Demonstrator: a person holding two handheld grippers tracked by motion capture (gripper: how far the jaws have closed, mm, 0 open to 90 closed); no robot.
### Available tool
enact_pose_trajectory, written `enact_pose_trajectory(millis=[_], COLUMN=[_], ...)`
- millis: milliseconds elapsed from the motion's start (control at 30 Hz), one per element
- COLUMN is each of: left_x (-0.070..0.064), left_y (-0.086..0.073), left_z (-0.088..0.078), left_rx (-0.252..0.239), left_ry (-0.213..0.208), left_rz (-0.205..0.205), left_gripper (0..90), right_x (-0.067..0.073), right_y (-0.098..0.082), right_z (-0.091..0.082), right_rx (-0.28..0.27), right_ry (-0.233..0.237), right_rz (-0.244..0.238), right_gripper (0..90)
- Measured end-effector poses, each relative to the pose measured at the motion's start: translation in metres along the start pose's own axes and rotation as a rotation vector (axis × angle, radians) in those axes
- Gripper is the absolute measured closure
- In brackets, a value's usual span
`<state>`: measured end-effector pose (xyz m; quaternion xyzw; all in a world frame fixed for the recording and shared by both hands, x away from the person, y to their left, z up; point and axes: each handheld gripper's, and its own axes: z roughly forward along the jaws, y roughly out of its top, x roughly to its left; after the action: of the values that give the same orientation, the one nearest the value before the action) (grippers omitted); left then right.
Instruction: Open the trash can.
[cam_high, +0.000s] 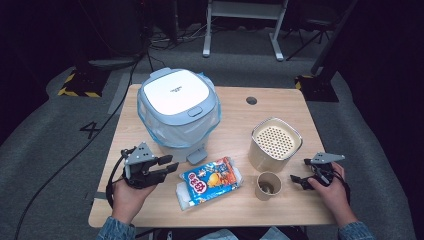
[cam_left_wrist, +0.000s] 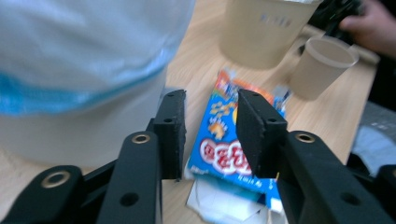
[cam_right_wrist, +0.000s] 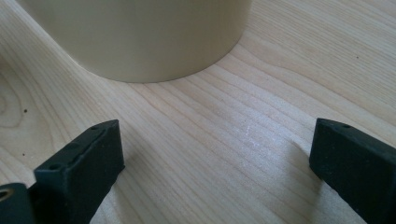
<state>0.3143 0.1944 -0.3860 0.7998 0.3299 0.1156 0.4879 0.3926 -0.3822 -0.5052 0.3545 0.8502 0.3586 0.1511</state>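
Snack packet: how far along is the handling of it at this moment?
Nothing looks done: the snack packet lies flat on the table, rice cooker lid shut. In hand: the left gripper points at it, jaws apart, holding nothing. The right gripper rests open. Grasping it is left.

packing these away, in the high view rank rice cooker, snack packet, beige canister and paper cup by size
1. rice cooker
2. beige canister and snack packet: look alike, unranked
3. paper cup

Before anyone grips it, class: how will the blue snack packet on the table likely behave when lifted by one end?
The snack packet looks like thin glossy film, so it probably sags and may slip between pads. It lies flat and puffy, so it seems light and unlikely to roll. Its contents may crush under a hard squeeze.
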Motion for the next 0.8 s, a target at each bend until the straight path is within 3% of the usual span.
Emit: enact_pose_trajectory(millis=[167, 400, 567, 633, 733, 800], left_x=[0.005, 0.01, 0.012, 0.013, 0.017, 0.019], left_y=[0.017, 0.043, 0.064, 0.072, 0.082, 0.088], left_z=[-0.005, -0.009, -0.015, -0.016, -0.016, -0.017], left_rx=[-0.049, -0.074, -0.079, -0.082, -0.089, -0.084], left_ry=[-0.042, -0.11, -0.107, -0.108, -0.128, -0.118], left_rz=[0.017, 0.057, 0.081, 0.073, 0.046, 0.047], left_gripper=[72.8, 81.9, 82.5, 76.9, 76.5, 76.6], right_x=[0.0, 0.0, 0.0, 0.0, 0.0, 0.0], right_y=[0.0, 0.0, 0.0, 0.0, 0.0, 0.0], right_z=[0.0, 0.0, 0.0, 0.0, 0.0, 0.0], right_rx=[0.0, 0.0, 0.0, 0.0, 0.0, 0.0], right_ry=[0.0, 0.0, -0.001, 0.0, 0.0, 0.0], right_rz=[0.0, 0.0, 0.0, 0.0, 0.0, 0.0], right_gripper=[2.9, 2.9, 2.9, 2.9, 2.9, 2.9])
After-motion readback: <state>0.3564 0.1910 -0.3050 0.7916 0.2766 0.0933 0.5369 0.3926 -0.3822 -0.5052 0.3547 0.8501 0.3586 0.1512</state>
